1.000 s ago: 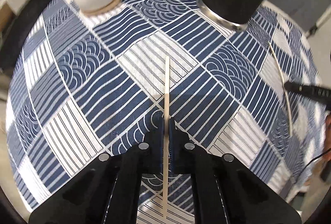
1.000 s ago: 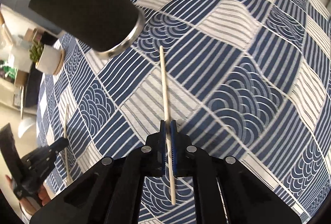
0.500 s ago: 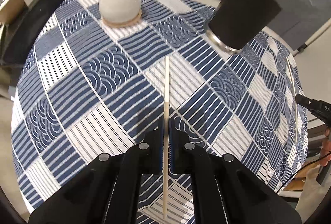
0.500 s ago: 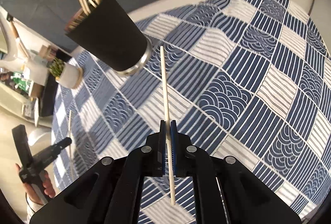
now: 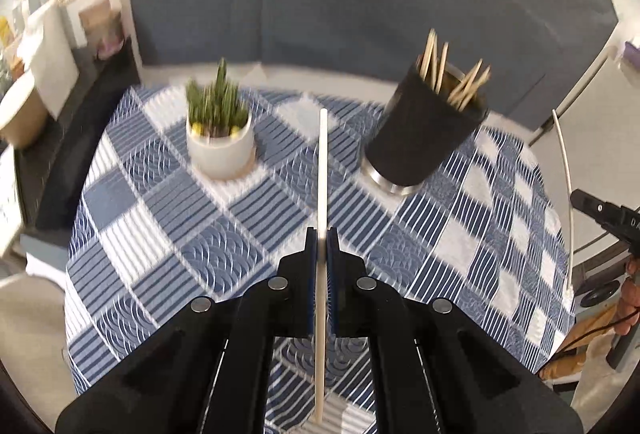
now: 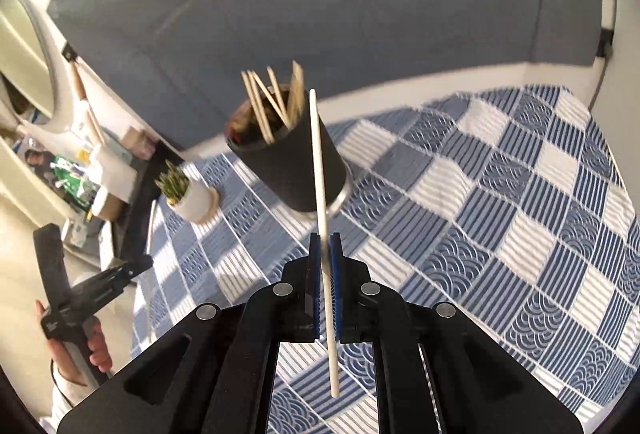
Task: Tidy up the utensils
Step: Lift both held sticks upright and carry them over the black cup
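Tongs [image 5: 321,250] above tablecloth's [image 5: 168,193] open middle

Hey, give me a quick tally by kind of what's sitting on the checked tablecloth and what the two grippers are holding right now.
Black utensil holder: 1
Potted succulent: 1
Chopstick clamped in the left gripper: 1
Chopstick clamped in the right gripper: 1
Total: 4, leaving out the chopsticks standing in the holder, which are too blurred to count.

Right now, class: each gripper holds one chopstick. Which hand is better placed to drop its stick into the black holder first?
Right, probably: its chopstick already overlaps the black holder, whereas the left's chopstick points between holder and potted plant.
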{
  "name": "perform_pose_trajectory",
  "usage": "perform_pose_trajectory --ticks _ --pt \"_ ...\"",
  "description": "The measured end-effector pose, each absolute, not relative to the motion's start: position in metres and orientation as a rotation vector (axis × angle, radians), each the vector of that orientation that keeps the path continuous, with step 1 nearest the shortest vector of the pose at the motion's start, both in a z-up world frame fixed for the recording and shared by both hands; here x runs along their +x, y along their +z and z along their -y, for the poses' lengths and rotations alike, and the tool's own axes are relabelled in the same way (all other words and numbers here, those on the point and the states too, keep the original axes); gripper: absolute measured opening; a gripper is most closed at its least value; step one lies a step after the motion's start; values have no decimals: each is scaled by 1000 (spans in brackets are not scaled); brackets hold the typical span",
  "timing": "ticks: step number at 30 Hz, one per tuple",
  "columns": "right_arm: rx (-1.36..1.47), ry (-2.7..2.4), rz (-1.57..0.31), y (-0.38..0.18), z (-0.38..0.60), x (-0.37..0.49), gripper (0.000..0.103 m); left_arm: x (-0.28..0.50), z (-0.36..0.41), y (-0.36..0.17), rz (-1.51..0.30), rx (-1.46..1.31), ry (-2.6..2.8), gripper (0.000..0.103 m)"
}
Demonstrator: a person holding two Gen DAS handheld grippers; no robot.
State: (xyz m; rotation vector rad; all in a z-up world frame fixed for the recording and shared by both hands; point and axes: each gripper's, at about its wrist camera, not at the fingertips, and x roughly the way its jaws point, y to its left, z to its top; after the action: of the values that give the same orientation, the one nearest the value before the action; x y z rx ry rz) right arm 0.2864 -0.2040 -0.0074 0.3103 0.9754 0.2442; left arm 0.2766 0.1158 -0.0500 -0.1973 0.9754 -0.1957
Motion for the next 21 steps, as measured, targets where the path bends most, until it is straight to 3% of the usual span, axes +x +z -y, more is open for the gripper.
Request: perform_pose_trajectory --ticks 13,21 --pt "391 423 -863 37 195 347 4 340 -77 23 -814 -209 -249 5" --pt "454 555 -759 29 200 404 4 381 -41 48 -680 -301 -376 5"
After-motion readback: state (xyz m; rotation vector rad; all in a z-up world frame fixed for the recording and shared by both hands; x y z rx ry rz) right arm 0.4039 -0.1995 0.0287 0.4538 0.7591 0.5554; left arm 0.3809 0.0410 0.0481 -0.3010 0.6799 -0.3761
